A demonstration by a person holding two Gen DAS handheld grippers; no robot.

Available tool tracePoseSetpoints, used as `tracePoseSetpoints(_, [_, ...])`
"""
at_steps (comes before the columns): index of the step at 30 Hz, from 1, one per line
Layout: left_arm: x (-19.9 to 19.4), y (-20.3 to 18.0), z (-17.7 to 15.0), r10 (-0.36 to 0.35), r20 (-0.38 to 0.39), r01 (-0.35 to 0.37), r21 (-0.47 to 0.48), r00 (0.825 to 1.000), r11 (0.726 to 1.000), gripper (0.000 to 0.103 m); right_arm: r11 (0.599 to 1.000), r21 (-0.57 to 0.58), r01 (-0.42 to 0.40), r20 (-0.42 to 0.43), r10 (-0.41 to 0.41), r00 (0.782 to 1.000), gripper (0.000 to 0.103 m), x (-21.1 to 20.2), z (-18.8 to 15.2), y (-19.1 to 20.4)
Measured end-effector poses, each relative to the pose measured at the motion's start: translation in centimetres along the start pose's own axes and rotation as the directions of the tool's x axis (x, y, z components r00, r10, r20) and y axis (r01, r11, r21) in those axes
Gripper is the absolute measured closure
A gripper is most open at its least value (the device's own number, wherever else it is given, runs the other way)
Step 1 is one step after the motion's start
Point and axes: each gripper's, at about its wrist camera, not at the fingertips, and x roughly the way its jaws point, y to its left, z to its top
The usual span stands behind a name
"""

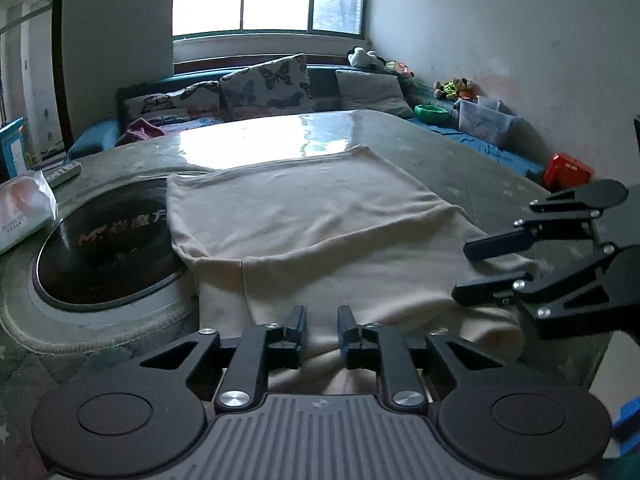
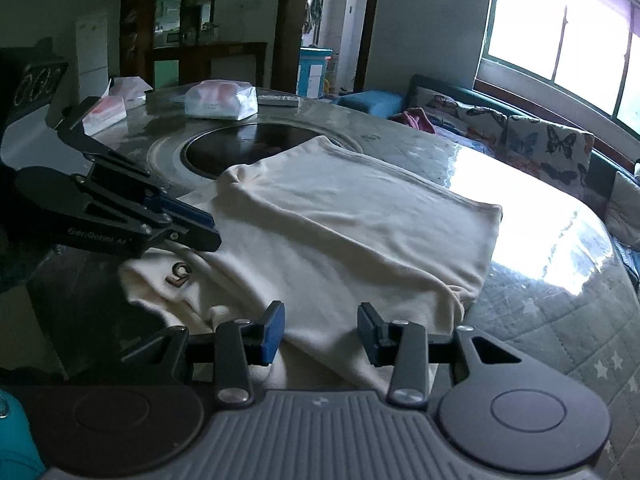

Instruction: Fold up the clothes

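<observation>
- A cream garment [image 1: 304, 216], partly folded, lies on the round table [image 1: 460, 152], its left edge overlapping the dark round cooktop [image 1: 108, 252] set into the tabletop.
- The left gripper [image 1: 322, 332] hangs over the garment's near edge, its jaws a narrow gap apart; whether cloth is pinched between them, I cannot tell.
- The right gripper [image 2: 320, 332] sits over the garment's near right corner, jaws wide apart, nothing held.
- Beyond the cooktop rest white tissue packs [image 2: 220, 98].
- Behind the table runs a sofa with butterfly cushions [image 1: 264, 84].
</observation>
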Motion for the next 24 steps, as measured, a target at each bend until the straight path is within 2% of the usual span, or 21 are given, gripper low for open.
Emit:
tracePoseSetpoints(4, [-0.8, 0.1, 0.0, 0.010, 0.002, -0.010, 0.004, 1.000, 1.000, 0.078, 1.000, 0.016, 0.001, -0.002, -0.001, 1.000, 0.062, -0.3, -0.2, -0.2])
tracePoseSetpoints(7, [-2.2, 0.1, -0.4, 0.020, 0.005, -0.020, 0.046, 1.000, 0.999, 0.072, 1.000, 0.009, 0.008, 0.005, -0.008, 1.000, 0.061, -1.4, -0.3, -0.2])
tracePoseSetpoints(11, [-4.2, 0.2, -1.5, 0.053, 0.000, -0.053, 0.122, 0.999, 0.991, 0.054, 1.000, 0.000, 0.017, 0.014, -0.017, 1.000, 0.052, -2.9, -0.5, -0.3])
tracePoseSetpoints(12, [-4.7, 0.1, -1.9, 0.061, 0.000, -0.060, 0.153, 0.998, 0.986, 0.053, 1.000, -0.006, 0.020, 0.014, -0.020, 1.000, 0.051, -3.2, -0.6, -0.3])
tracePoseSetpoints(15, [-5.6, -0.7, -2.9, 0.069, 0.010, -0.069, 0.248, 0.998, 0.966, 0.050, 0.999, -0.043, 0.021, 0.002, -0.021, 1.000, 0.044, -4.0, -1.1, 0.1])
tracePoseSetpoints(19, [-5.3, -2.6, -4.1, 0.073, 0.038, -0.082, 0.368, 0.997, 0.926, 0.050, 0.995, -0.093, 0.017, -0.017, -0.019, 1.000, 0.042, -4.6, -1.6, 0.8])
tracePoseSetpoints(21, [-5.0, -3.4, -4.5, 0.060, 0.058, -0.079, 0.409, 0.996, 0.909, 0.050, 0.993, -0.120, 0.020, -0.020, -0.023, 1.000, 0.032, -4.8, -1.9, 1.3])
tracePoseSetpoints(24, [-4.3, -4.4, -4.9, 0.043, 0.086, -0.078, 0.468, 0.995, 0.880, 0.050, 0.988, -0.155, 0.017, -0.023, -0.020, 1.000, 0.032, -5.0, -2.1, 1.9])
